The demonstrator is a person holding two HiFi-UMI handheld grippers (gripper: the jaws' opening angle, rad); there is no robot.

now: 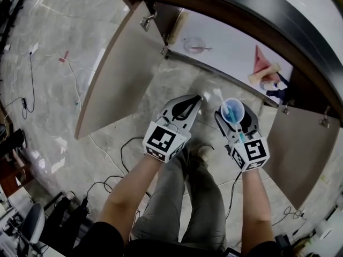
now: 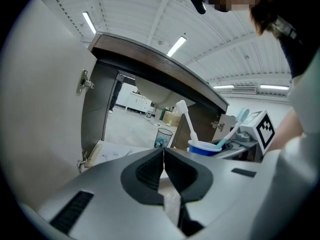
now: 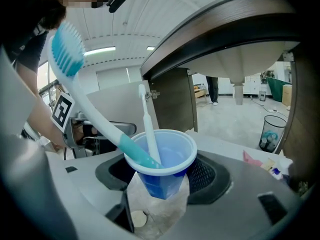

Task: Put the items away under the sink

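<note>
the marble floor (image 1: 80,36) spreads out in front of the cabinet (image 1: 225,33), with cables (image 1: 32,74) trailing over it well to the cabinet's left. the cabinet stands open under a dark curved surface (image 1: 241,9); its left door (image 1: 118,74) and right door (image 1: 297,154) both swing out toward the person. the person's legs (image 1: 187,197) are planted in front of the cabinet, between the doors.

the left gripper (image 1: 194,99) hangs just before the cabinet's opening, its jaws pressed together with nothing between them. the right gripper (image 1: 236,121) is beside it, nearer the cabinet's right door, and its jaws clamp a blue cup (image 1: 232,110) upright by its lower part. the cup is outside the cabinet, just short of its front edge. two toothbrushes lean in it: a teal one (image 3: 85,109) tilting back toward the person and a white one (image 3: 148,129) standing steeper.

inside the cabinet, on its white bottom, a clear cup (image 1: 194,45) sits toward the left, and a pink item (image 1: 261,62) and a wooden roll (image 1: 263,74) lie close together toward the right.
</note>
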